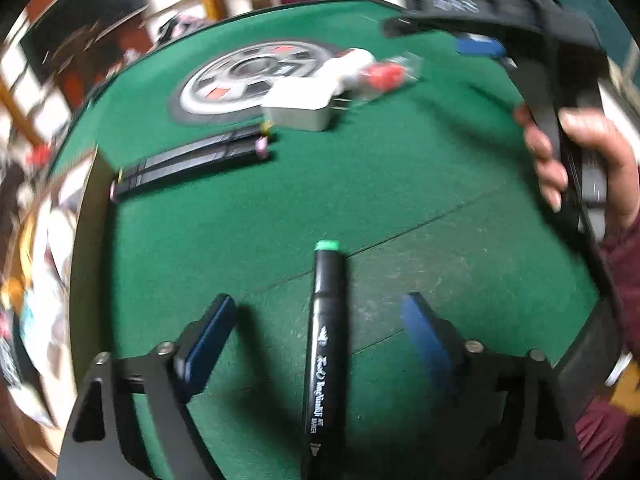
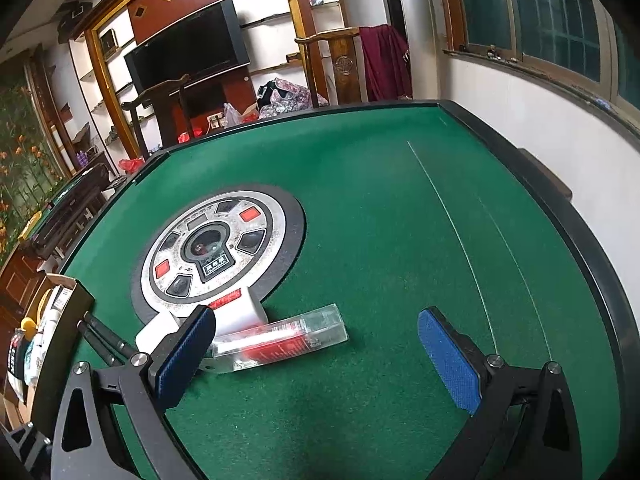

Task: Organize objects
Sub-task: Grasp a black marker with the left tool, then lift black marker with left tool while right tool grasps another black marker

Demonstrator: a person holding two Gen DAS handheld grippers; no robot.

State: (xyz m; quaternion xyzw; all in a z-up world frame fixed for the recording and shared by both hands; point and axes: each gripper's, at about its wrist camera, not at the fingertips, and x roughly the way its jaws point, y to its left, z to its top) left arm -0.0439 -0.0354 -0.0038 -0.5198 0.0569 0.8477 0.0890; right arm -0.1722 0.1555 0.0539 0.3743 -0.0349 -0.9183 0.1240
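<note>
Left tool (image 1: 320, 320), jaws spread wide, straddles a black marker with a green cap (image 1: 324, 344) lying on the green table (image 1: 400, 184); the pads do not touch it, so it is released. Two more markers (image 1: 192, 162) lie side by side further off, just in front of a white charger (image 1: 300, 110) and a clear box with red contents (image 1: 386, 74). Right tool (image 2: 316, 356) hangs empty and open near the clear box (image 2: 280, 338) beside the round centre panel (image 2: 212, 256). Judged progress: two markers paired, a third not yet alongside; charger and box remain unsorted.
</note>
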